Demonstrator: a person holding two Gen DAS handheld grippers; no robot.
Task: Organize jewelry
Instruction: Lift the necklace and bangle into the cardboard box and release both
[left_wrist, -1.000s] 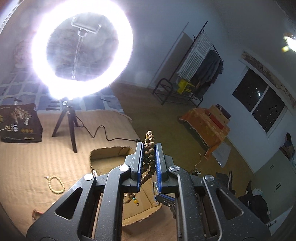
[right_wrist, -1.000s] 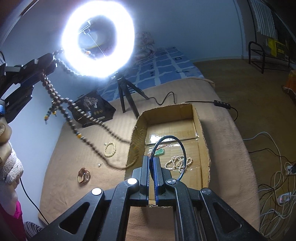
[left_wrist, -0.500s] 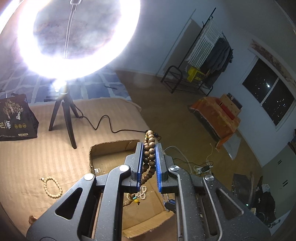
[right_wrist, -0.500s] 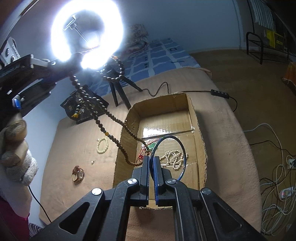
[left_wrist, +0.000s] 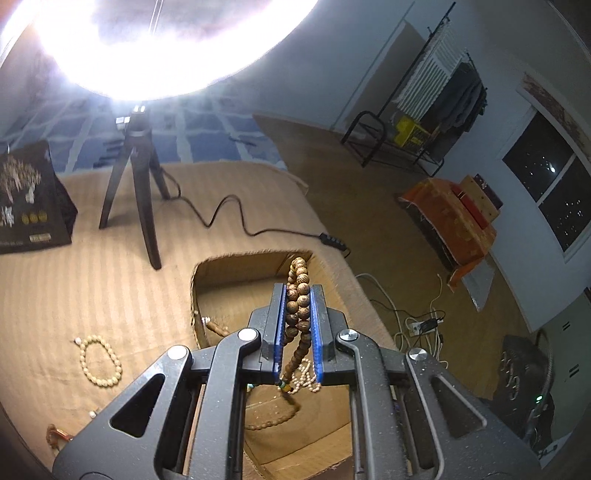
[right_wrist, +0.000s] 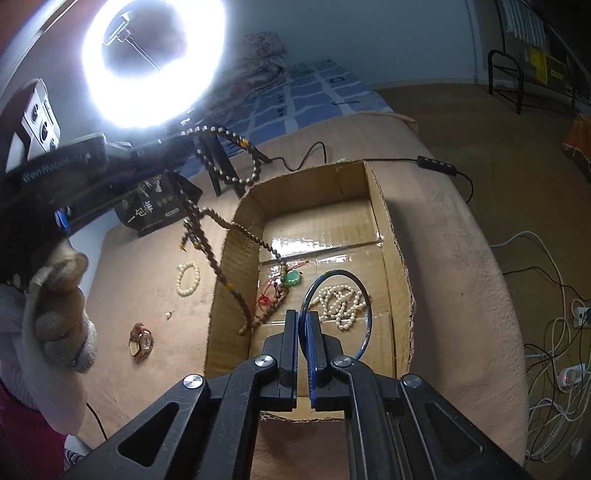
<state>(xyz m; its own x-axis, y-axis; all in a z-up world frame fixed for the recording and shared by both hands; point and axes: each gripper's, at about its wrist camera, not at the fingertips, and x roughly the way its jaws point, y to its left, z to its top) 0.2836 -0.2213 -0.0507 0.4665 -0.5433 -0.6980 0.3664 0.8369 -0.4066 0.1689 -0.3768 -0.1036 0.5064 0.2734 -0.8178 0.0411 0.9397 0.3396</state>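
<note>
1. Nearest the right camera, the right hand-held gripper is clamped on a thin blue bangle, held over the cardboard box.
2. Just beyond, inside the box, lie a pearl necklace and a green pendant.
3. Left of the box, on the bed, lie a cream bracelet and a watch.
4. Farther up, the left hand-held gripper is clamped on a wooden bead necklace, its strand trailing into the box.
</note>
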